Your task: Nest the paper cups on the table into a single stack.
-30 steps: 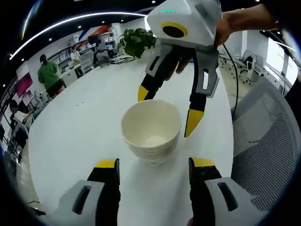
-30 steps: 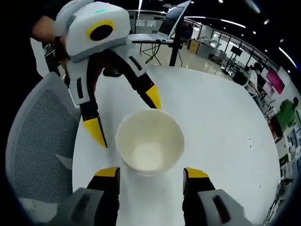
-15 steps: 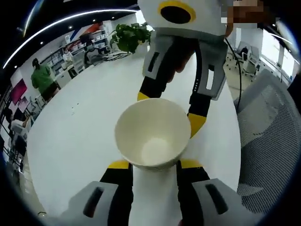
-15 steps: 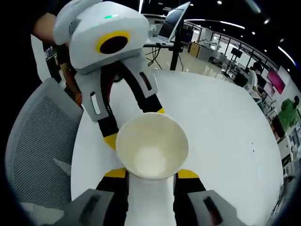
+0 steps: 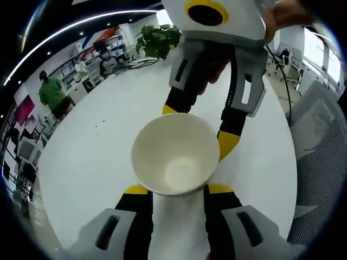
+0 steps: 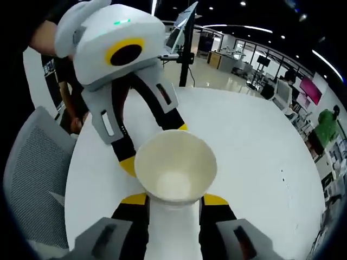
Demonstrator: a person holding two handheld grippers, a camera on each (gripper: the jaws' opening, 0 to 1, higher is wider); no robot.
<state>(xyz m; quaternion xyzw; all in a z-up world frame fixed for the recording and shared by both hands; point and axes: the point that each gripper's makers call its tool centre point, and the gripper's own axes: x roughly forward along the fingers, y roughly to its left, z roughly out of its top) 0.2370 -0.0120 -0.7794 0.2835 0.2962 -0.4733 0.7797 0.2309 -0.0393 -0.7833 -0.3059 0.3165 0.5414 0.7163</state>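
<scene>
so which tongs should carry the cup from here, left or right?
Close call. Both tongs are shut on the cup, the left tongs from one side and the right tongs from the opposite side. I'd lean left, but nothing visible clearly favours it.

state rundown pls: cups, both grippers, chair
paper cup stack: upright, nested, mouth open, empty inside, clamped from two sides
left gripper: shut on the paper cup stack near its base
right gripper: shut on the paper cup stack, opposite side
table: white, bare around the cups
mesh chair: at the table edge, unoccupied
</scene>
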